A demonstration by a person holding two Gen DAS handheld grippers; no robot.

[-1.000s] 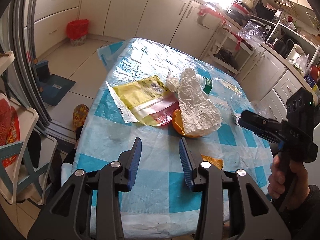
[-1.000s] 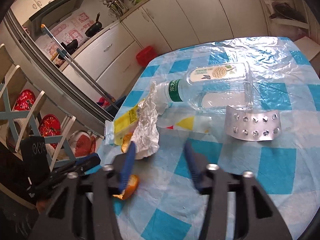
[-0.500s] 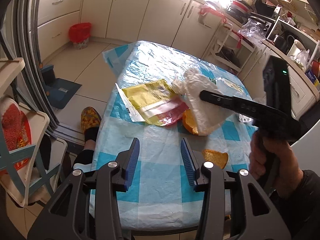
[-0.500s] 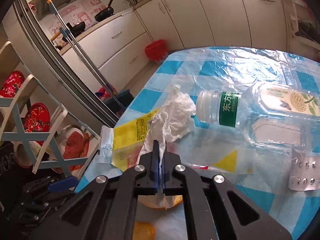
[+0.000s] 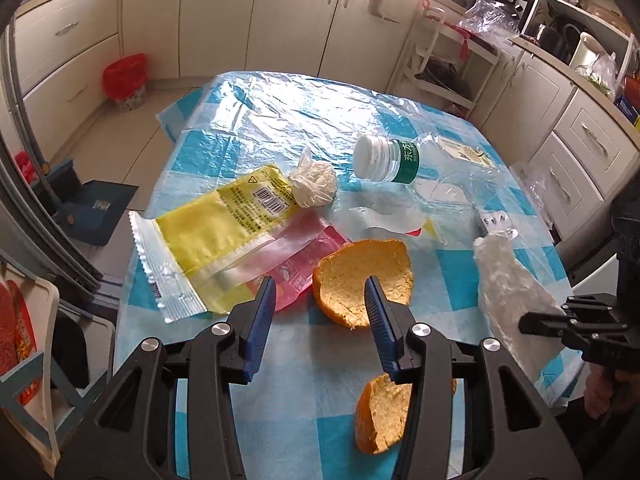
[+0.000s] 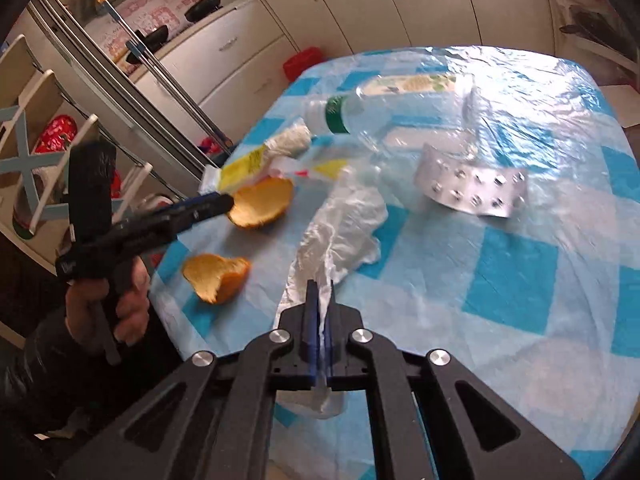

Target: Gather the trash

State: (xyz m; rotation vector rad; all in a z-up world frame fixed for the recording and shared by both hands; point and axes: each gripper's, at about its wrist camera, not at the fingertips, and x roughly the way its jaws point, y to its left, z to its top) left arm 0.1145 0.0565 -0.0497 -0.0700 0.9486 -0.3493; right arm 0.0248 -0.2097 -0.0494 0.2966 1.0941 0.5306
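The bench (image 5: 280, 364) stands in a kitchen, covered by a blue-and-white checked cloth under a shiny clear plastic sheet. Cream cabinets (image 5: 288, 16) line the walls behind it, and a small red bin (image 5: 125, 80) sits on the tiled floor by the drawers. A white rack with red slippers (image 6: 56, 136) stands off one bench edge.

Trash is scattered over the cloth: a yellow wrapper (image 5: 216, 236), a small white wad (image 5: 314, 188) touching its far corner, a clear plastic bottle (image 5: 400, 160) lying on its side, a silver blister pack (image 6: 472, 188), and two orange peels, the larger orange peel (image 5: 360, 280) beyond the smaller orange peel (image 5: 384, 412).

The right gripper (image 6: 319, 292) is clamped tight on a crumpled white plastic bag (image 6: 344, 220), which is raised near the bench's near edge. The left gripper (image 5: 320, 304) has just been opening; its jaws stand partly apart with nothing gripped, over the larger orange peel.
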